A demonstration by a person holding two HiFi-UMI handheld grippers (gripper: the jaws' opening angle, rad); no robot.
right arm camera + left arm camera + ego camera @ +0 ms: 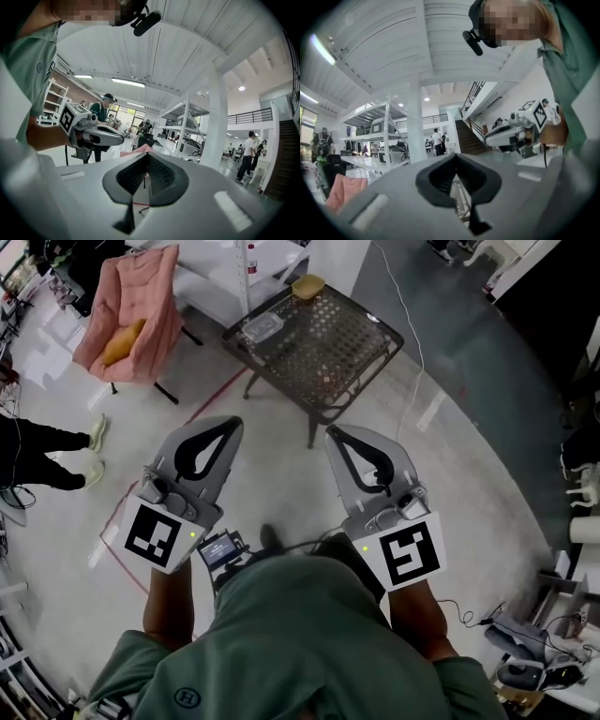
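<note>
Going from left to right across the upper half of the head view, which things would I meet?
Pink chair with an orange cushion → clear container → tan bowl; the last two stand on the mesh table.

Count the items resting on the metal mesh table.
2: a clear container near the left corner of the table and a tan bowl at its far corner. Smaller things might go unseen.
</note>
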